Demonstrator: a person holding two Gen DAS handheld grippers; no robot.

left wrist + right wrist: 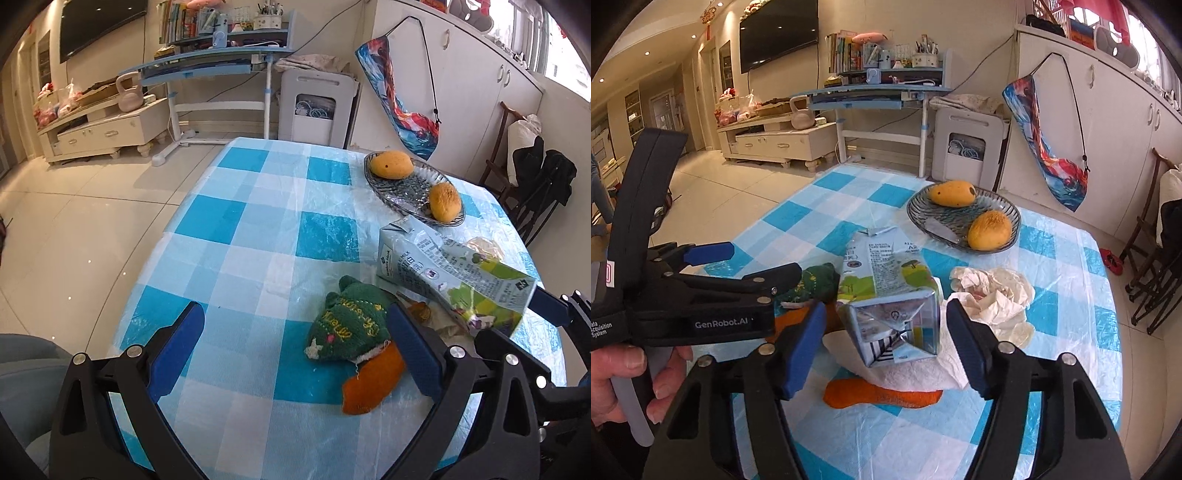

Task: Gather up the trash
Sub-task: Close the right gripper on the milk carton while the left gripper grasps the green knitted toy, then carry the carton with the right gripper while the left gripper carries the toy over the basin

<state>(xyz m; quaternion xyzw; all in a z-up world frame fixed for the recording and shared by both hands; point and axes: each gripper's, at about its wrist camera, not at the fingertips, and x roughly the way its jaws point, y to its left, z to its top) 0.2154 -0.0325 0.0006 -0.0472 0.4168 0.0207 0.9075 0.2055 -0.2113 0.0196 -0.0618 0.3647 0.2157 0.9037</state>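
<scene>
Cardboard milk carton sits between unclenched right gripper, seemingly ungrasped; left gripper released; tissue remains.

This is a home's living room. A big black flat TV hangs on the wall above a long white TV cabinet. A blue study desk holds books, and a blue-and-white checked tablecloth covers the table.
</scene>
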